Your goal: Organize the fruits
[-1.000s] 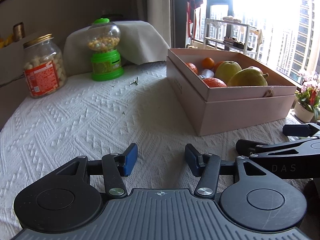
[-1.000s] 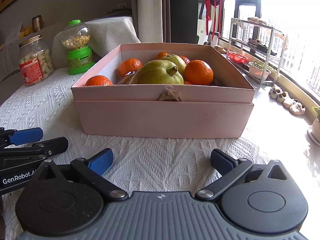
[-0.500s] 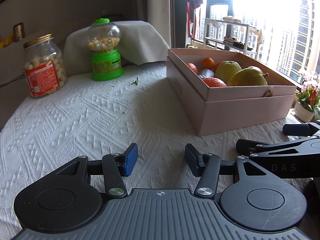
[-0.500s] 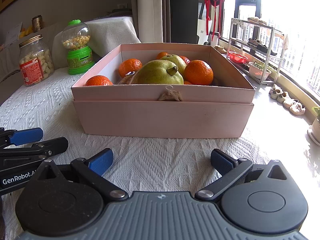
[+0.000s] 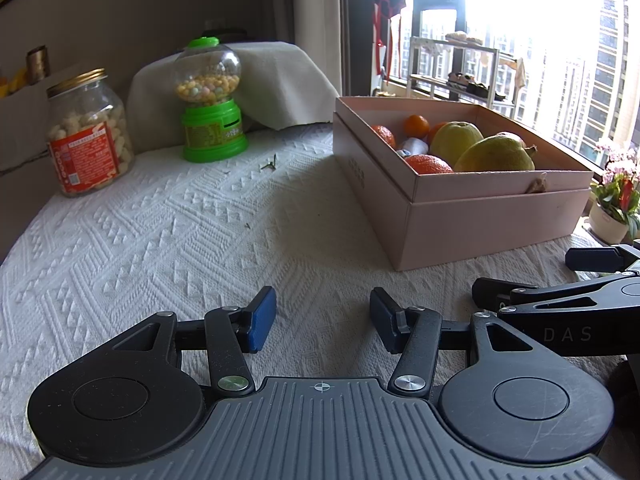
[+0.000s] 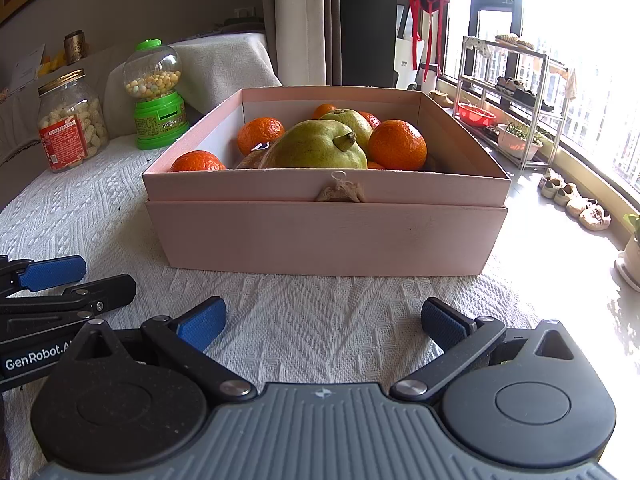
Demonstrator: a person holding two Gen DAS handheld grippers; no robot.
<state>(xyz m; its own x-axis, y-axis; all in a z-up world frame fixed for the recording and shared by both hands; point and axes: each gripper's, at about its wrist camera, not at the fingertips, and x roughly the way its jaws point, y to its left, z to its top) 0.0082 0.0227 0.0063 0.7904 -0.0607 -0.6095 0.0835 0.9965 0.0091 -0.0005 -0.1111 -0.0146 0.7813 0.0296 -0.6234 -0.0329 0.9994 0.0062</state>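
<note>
White tablecloth [image 6: 320, 320]; fruit box [image 6: 328, 232] beyond right tongs [image 6: 322, 320].

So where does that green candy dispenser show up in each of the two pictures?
Left wrist view: the candy dispenser stands upper left of centre, on the white cloth, left of the pink box.
Right wrist view: it stands upper left, behind the box's left corner.
Shared landmark: the glass jar with the red label, just left of it in both.
</note>
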